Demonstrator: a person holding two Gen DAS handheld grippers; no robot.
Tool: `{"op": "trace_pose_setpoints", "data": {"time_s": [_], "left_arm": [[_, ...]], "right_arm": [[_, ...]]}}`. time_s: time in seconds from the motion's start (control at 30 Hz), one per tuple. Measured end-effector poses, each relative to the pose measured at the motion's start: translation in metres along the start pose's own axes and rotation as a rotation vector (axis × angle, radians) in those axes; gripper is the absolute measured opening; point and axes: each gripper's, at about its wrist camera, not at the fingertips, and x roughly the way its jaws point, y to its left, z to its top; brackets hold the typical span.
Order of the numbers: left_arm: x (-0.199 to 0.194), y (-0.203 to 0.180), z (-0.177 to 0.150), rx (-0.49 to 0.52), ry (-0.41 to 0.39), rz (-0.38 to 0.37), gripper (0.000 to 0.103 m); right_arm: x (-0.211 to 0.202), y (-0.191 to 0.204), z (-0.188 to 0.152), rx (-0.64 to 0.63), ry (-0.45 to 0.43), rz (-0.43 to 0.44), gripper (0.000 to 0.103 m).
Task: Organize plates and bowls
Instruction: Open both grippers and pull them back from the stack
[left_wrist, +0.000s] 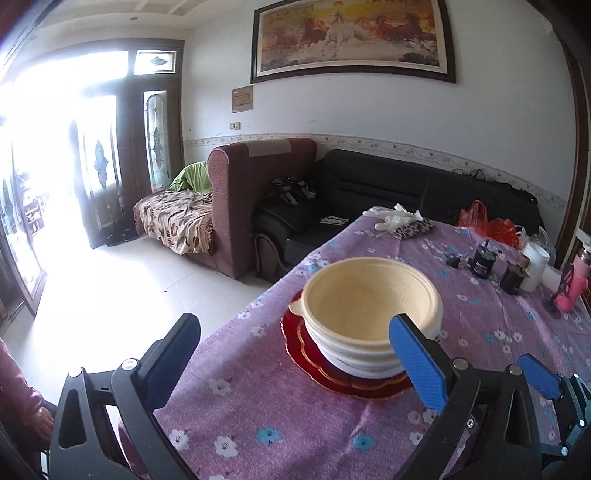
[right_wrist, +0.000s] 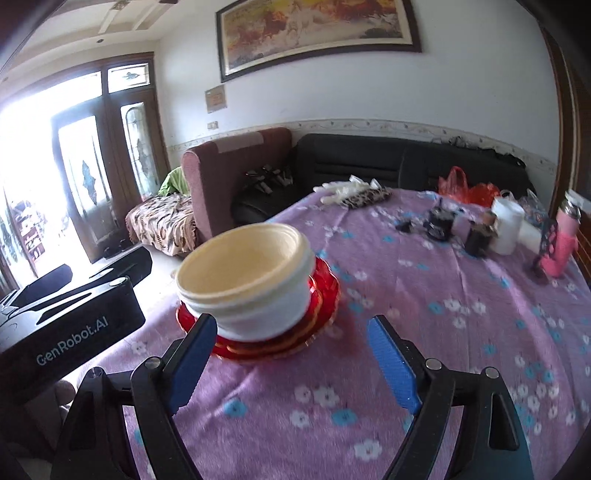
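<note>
Bowls (left_wrist: 369, 314) sat nested on red plates (left_wrist: 295, 332) near table (left_wrist: 258, 424) edge. Stack lay just ahead of left gripper (left_wrist: 295, 350), toward its right finger; ahead-left of right gripper (right_wrist: 291, 347) — both about equally near. Both grippers spread wide, empty, touching nothing — stacking looked finished.

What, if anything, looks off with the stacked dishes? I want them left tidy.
Nothing stands out. The cream bowls sit nested and upright on the red plates, near the table's edge but fully on it. Both the left gripper and right gripper are open, holding nothing.
</note>
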Motion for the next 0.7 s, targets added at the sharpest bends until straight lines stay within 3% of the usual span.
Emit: {"op": "trace_pose_setpoints", "data": {"time_s": [0.33, 0.7], "left_arm": [[-0.014, -0.026, -0.014, 0.059, 0.016, -0.028, 0.102], [-0.016, -0.035, -0.022, 0.085, 0.026, -0.045, 0.102]], "right_arm": [[-0.022, -0.033, -0.024, 0.111, 0.013, -0.02, 0.088], [-0.027, -0.031, -0.034, 0.093, 0.025, -0.042, 0.088]]}}
